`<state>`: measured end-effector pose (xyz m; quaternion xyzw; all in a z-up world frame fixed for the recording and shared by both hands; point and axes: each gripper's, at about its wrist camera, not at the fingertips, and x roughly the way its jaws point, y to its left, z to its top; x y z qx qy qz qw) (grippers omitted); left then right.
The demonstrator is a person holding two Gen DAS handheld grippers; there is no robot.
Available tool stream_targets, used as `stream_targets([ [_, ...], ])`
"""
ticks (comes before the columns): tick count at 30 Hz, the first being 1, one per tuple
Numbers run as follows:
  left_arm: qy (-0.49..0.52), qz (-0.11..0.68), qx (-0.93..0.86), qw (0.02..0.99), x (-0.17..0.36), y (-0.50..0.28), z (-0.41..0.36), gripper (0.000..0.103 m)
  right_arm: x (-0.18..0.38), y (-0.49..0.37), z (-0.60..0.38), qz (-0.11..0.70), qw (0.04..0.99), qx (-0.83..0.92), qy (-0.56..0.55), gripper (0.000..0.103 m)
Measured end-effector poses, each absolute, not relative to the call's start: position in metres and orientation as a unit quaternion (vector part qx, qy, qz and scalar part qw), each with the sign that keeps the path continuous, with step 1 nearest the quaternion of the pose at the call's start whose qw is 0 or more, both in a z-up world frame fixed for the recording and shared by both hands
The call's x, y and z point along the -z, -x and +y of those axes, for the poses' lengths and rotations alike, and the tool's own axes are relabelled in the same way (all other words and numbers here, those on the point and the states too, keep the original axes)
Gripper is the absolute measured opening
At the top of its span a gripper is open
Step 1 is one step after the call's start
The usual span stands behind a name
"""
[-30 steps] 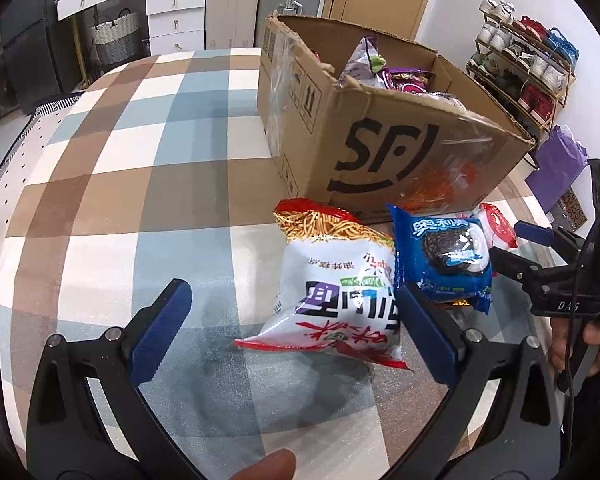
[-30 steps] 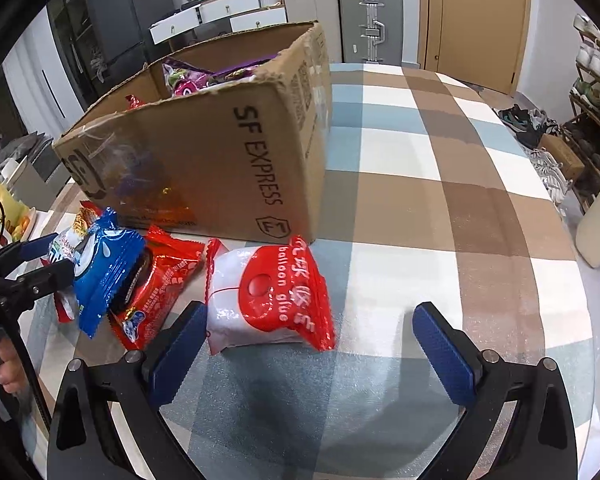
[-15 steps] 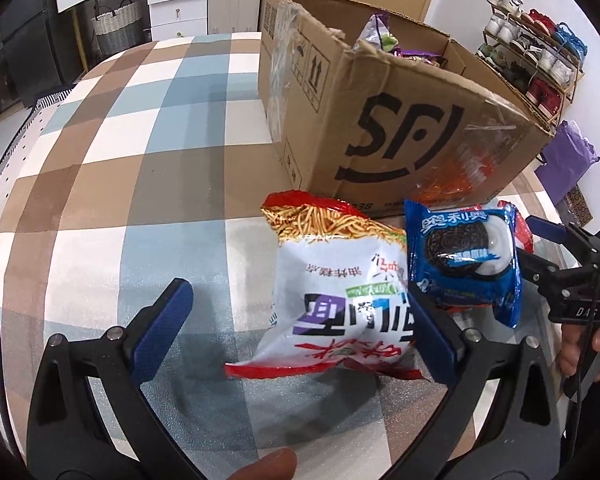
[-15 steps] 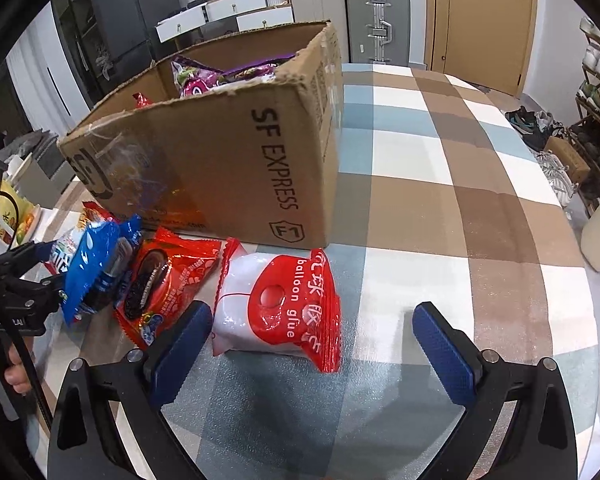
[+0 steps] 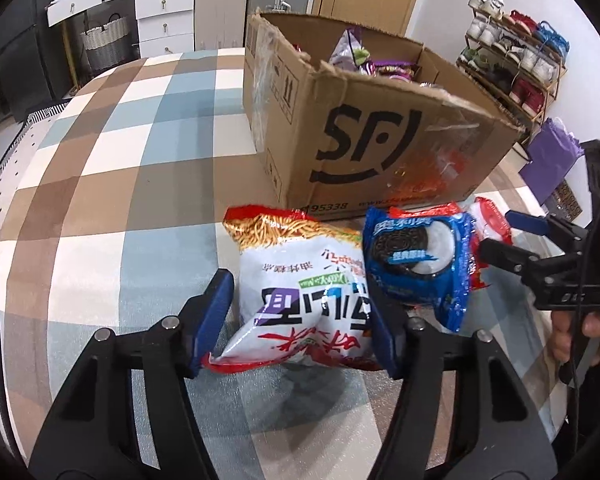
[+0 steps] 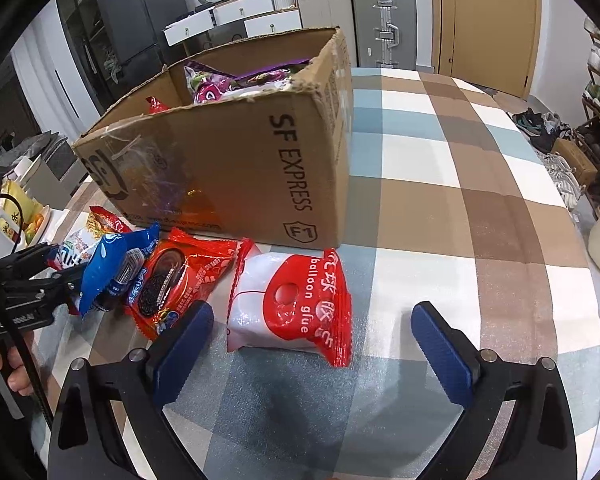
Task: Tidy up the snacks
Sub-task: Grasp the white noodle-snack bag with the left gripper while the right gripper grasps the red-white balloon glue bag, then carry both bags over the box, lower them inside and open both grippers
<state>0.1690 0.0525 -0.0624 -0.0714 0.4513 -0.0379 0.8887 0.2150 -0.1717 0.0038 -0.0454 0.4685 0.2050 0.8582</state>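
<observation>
Jaws on the left gripper point(image 5: 300, 312) have just been closing around the noodle bag point(image 5: 300, 280): the right pad is pressed against the bag's edge, while whether the left pad touches cannot be told, so a firm hold is not yet shown. By contrast, the right gripper point(image 6: 312, 348) is held wide open, with nothing between its pads.

The step in hand is judged to be the pick-up of the noodle bag, which lies on the checked tablecloth point(image 5: 112, 184) at about 12 o'clock from the left gripper. The next move is judged to call for the squeeze to be completed, after which the bag would be lifted clear and carried toward 1 o'clock, up over the near wall of the cardboard box point(image 5: 380, 136). Care is called for, since a blue cookie pack point(image 5: 416, 260) leans against the bag at its 3 o'clock side and could be dragged along.

In the right wrist view, a red-and-white packet point(image 6: 292, 300) printed "balloon glue" lies at 12 o'clock from the open right gripper, and a red cookie pack point(image 6: 172, 276) lies at 10 o'clock, touching the blue one.

Only one container is seen. The box stands open-topped, and purple and pink snack bags point(image 6: 228, 84) are already piled inside it; a red packet tip shows at its left corner. How full it is cannot be told.
</observation>
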Motion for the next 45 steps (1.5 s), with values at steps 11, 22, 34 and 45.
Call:
stream_targets([
  [11,0.088,0.432,0.038,0.897,0.052,-0.156,0.057,0.054,-0.006,-0.207,-0.165,0.459,0.860,-0.210,0.065,0.066],
  [22,0.101,0.413,0.038,0.904,0.040,-0.146,0.059,0.054,-0.015,-0.189,-0.168,0.449,0.862,-0.228,0.053,0.048],
  [34,0.108,0.379,0.043,0.918,0.013,-0.131,0.059,0.054,-0.043,-0.171,-0.176,0.419,0.873,-0.247,0.033,0.047],
  [45,0.107,0.347,0.044,0.931,-0.019,-0.121,0.054,0.054,-0.081,-0.155,-0.175,0.382,0.885,-0.266,0.024,0.047],
])
